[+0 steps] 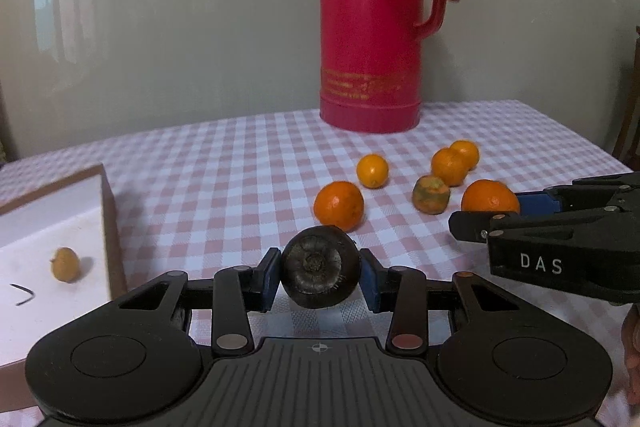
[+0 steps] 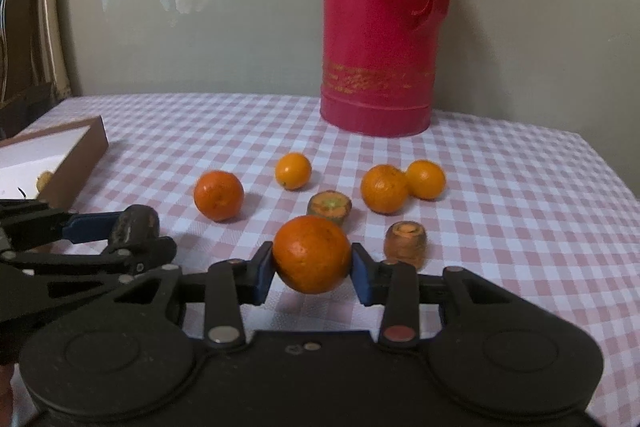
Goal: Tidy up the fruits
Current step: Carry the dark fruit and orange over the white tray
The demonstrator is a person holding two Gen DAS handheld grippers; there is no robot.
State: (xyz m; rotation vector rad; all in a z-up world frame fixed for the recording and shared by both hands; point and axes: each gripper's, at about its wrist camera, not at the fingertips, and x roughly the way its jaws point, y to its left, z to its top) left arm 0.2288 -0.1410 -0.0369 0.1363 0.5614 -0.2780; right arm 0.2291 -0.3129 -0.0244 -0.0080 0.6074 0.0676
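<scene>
My left gripper (image 1: 319, 277) is shut on a dark, blackened round piece (image 1: 318, 269), its blue pads pressing both sides just above the checked tablecloth. In the right wrist view the same dark piece (image 2: 136, 223) shows at the left, in the left gripper's fingers. My right gripper (image 2: 312, 265) is shut on an orange (image 2: 312, 253), lifted slightly off the cloth. In the left wrist view that held orange (image 1: 490, 197) sits at the right, between the right gripper's fingers (image 1: 472, 223). Several loose oranges (image 2: 219, 195) lie beyond, with two cut orange-brown stubs (image 2: 405, 243) among them.
A shallow brown box with a white floor (image 1: 112, 227) stands at the left and holds one small yellow fruit (image 1: 64, 264). A tall red thermos jug (image 2: 376, 27) stands at the back against the wall. The table edge runs along the right side.
</scene>
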